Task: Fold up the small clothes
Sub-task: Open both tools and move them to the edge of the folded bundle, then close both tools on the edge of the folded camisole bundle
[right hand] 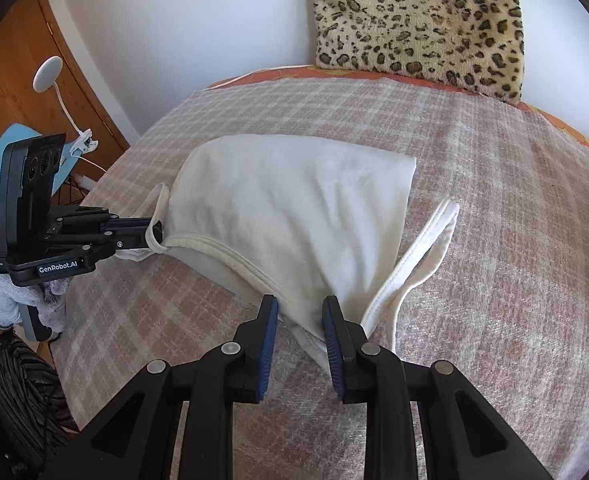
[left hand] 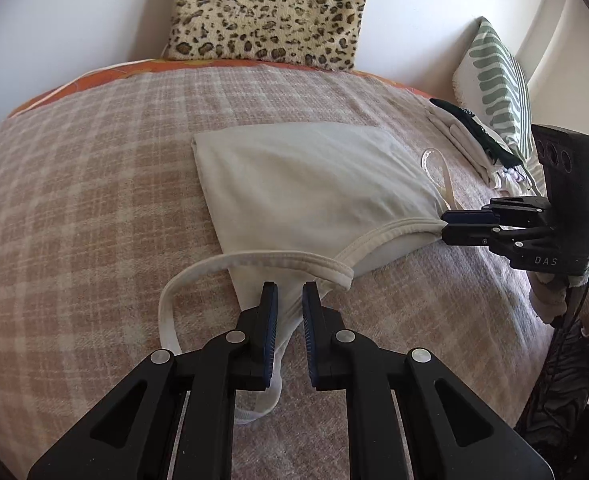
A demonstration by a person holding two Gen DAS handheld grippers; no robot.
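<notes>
On the bed: a cream strappy top (left hand: 306,184) is being kept spread on the checked blanket (left hand: 94,184), near the middle, in front of the leopard cushion (left hand: 266,12).
Top, heading: its folded, closed end is being pointed at the leopard cushion, and the strap end is being turned towards the person.
Top, long axis: the bound strap-end edge is being stretched from side to side between the two tongs; how the long axis runs beyond that cannot be told from the curved views.
Left gripper (left hand: 290,292): its pads are being pressed nearly together on the top's near left corner, with cloth being pinched between them.
Right gripper (right hand: 300,306): the near right corner is being pinched between its pads, with a somewhat wider gap being kept.
Left strap (left hand: 174,300): it is being left in a loose loop on the blanket, just beside the left fingers.
Right strap (right hand: 422,256): it is being left doubled on the blanket, just beside the right fingers.
Far right of the bed: a pile of folded clothes (left hand: 470,140) is being kept against a leaf-print pillow (left hand: 494,80), well apart from the top.
</notes>
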